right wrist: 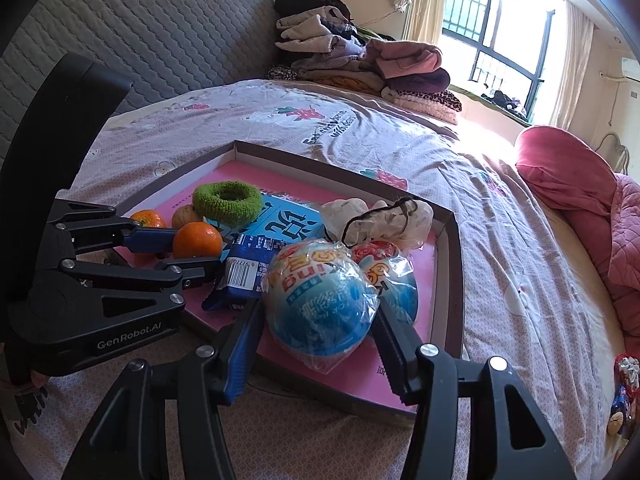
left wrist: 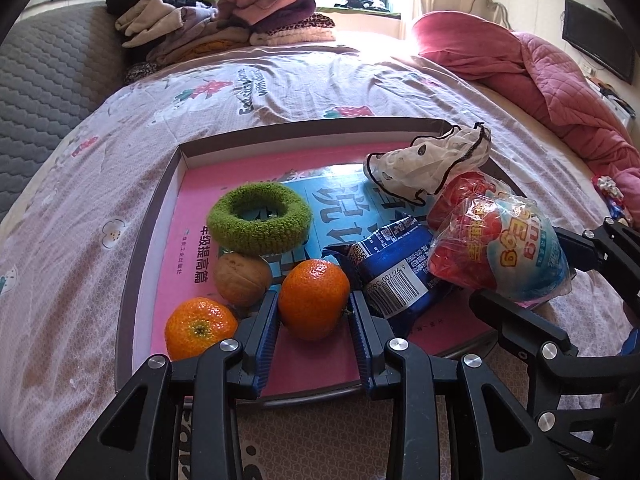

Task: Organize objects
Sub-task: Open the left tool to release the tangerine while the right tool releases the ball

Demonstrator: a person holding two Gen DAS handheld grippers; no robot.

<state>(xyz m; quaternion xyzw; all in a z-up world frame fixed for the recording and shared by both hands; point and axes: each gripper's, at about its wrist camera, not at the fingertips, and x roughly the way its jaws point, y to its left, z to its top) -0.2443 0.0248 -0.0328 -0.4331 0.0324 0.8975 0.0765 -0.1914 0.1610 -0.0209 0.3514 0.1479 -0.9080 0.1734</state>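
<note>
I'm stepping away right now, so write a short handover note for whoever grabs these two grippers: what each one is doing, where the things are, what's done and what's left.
Left gripper: fingers closed against the round orange tangerine in the shallow brown cardboard tray.
Right gripper: fingers around the near blue-and-red plastic-wrapped toy ball, at the tray's near right side; a firm grip cannot be confirmed.
Also in the tray: second tangerine, walnut, fuzzy green hair ring, blue snack packet, second wrapped ball, white black-trimmed cloth.
Done: all these items sit in the tray.
Left: place both held items; small wrapped items lie on the bedspread outside.
</note>
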